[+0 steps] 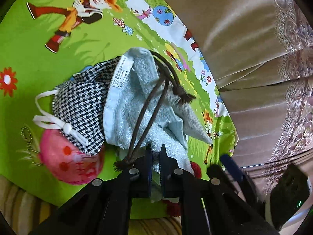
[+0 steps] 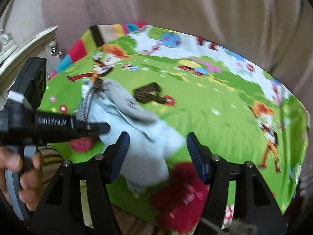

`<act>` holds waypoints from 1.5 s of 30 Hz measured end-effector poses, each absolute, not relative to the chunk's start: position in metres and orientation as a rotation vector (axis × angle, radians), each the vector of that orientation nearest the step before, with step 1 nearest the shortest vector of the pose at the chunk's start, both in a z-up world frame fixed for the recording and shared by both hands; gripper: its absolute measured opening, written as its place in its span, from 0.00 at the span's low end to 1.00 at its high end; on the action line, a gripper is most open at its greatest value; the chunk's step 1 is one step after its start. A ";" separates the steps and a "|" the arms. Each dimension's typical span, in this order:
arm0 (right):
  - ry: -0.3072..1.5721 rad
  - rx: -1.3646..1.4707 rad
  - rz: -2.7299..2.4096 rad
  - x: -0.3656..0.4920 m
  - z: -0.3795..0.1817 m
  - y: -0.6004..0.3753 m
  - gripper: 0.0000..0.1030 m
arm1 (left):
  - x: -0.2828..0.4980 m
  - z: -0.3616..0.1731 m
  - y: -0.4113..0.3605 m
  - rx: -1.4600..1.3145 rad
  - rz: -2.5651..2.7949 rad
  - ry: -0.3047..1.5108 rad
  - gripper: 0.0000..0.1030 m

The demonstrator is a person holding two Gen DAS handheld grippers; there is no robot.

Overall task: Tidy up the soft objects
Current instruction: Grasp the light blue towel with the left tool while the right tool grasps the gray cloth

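A: What is the biggest thing in view?

B: The cartoon-printed green play mat [image 1: 29,62], which fills both wrist views; beige curtains [image 1: 244,29] hang along its far edge. Everything else lies on the mat.

A: And on the mat?

B: A pale blue towel [image 1: 133,117] lies bunched near the mat's near edge. Against the towel's left side sits a black-and-white houndstooth pouch [image 1: 82,105] with a white drawstring [image 1: 47,119]. A grey herringbone pouch [image 1: 187,117] lies against the towel's right side, and its brown cord [image 1: 148,107] trails across the towel.

A: Anything smaller?

B: A pink round plush [image 1: 70,162] is tucked partly under the houndstooth pouch, at the towel's lower left. A red fuzzy item [image 2: 180,193] lies just beside the towel's near end. A dark brown object [image 2: 148,95] sits on the mat beyond the towel, well apart from it; the blur hides what it is.

A: How do the grippers stand?

B: The left gripper [image 1: 155,168] has its jaws pressed together on the towel's near edge, cloth pinched between them. The right gripper [image 2: 158,154] has its jaws spread wide and holds nothing, with the towel's end and the red fuzzy item showing between the fingers. Whether it touches the towel cannot be told.
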State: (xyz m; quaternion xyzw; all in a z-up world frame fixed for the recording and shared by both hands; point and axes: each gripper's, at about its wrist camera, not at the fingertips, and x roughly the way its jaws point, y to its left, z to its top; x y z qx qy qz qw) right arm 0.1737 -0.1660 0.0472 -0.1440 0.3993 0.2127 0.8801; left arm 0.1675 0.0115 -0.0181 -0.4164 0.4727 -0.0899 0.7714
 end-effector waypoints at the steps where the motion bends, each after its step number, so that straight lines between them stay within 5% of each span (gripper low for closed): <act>1: 0.836 -0.311 0.452 0.177 0.046 -0.160 0.63 | 0.167 -0.018 0.013 -0.891 -0.191 1.028 0.06; 11: 0.870 -0.367 0.604 0.197 0.031 -0.110 0.61 | 0.153 -0.023 0.029 -0.869 -0.183 1.031 0.05; 16: 0.882 -0.368 0.624 0.198 0.027 -0.103 0.15 | 0.148 -0.015 0.028 -0.818 -0.181 1.006 0.05; 17: 0.878 -0.367 0.634 0.196 0.027 -0.103 0.13 | 0.146 -0.013 0.029 -0.809 -0.182 0.999 0.05; 31: 0.794 -0.223 0.527 0.162 0.057 -0.153 0.09 | 0.099 0.032 0.046 -0.758 -0.228 0.820 0.05; 36: 0.799 -0.262 0.547 0.156 0.055 -0.147 0.13 | 0.076 0.044 0.055 -0.754 -0.229 0.817 0.05; 38: 0.811 -0.264 0.553 0.162 0.051 -0.143 0.28 | 0.066 0.047 0.059 -0.746 -0.230 0.817 0.05; 40: 0.824 -0.269 0.552 0.169 0.046 -0.138 0.54 | 0.055 0.051 0.066 -0.747 -0.233 0.818 0.05; 45: 0.817 -0.354 0.579 0.187 0.035 -0.112 0.60 | 0.037 0.060 0.081 -0.731 -0.227 0.803 0.05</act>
